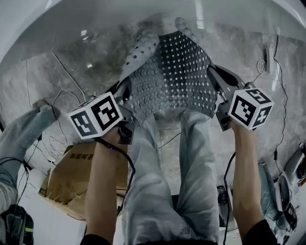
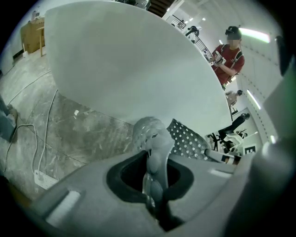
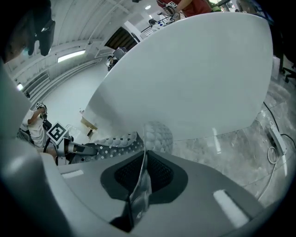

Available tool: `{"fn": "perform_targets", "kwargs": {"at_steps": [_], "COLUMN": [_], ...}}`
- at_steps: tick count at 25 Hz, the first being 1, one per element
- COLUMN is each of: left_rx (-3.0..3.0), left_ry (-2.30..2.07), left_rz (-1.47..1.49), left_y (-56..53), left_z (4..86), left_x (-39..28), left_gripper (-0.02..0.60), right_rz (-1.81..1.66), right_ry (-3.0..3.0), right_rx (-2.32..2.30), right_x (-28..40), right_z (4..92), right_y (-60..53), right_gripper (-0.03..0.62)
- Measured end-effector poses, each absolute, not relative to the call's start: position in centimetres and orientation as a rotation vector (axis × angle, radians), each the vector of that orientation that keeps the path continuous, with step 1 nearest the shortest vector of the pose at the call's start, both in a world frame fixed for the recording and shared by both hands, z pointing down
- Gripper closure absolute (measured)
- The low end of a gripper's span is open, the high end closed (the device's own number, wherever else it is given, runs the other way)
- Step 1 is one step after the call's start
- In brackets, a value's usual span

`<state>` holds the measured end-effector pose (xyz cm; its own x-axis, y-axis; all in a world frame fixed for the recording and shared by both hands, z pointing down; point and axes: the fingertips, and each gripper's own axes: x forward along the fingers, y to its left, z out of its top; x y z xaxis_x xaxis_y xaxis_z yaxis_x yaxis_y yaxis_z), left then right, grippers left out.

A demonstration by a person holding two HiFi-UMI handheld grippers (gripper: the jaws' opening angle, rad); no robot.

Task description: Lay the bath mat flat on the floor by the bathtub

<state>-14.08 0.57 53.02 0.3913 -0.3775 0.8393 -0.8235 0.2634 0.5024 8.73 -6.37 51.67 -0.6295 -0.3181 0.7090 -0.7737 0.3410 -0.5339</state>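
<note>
mat: bath mat (image 1: 172, 76) held up over floor (image 1: 71, 72), close to bathtub (image 1: 95, 19) wall | left gripper (image 1: 123, 92): jaws pinch mat's left edge | right gripper (image 1: 211, 74): jaws pinch right edge | sides: cables (image 1: 62, 95) | cardboard box (image 1: 71, 177): inside hidden

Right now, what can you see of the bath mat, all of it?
The bath mat is grey, rubbery-looking, dotted with small square holes and round suction bumps. It hangs crumpled, not flat, over the marbled floor beside the white bathtub. The left claw and right claw each pinch a near edge; its far corners curl over.
</note>
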Motion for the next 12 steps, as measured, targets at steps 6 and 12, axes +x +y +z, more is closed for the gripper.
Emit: {"fn": "perform_targets", "kwargs": {"at_steps": [6,12], "left_rx": [1.354,1.386], "left_ry": [-1.19,-1.182], "left_rz": [0.384,0.397], "left_y": [-0.3,-2.0], "left_z": [56.9,60.1], "left_x": [-14.5,-15.6], "left_gripper": [0.563,0.563], "right_rz": [1.219,1.204], "right_ry": [-2.095,-2.076], "right_rx": [0.931,0.96], "right_x": [9.3,9.9], "right_z": [55.6,58.8], "right_y": [-6.8,-8.2], "right_gripper": [0.569,0.569]}}
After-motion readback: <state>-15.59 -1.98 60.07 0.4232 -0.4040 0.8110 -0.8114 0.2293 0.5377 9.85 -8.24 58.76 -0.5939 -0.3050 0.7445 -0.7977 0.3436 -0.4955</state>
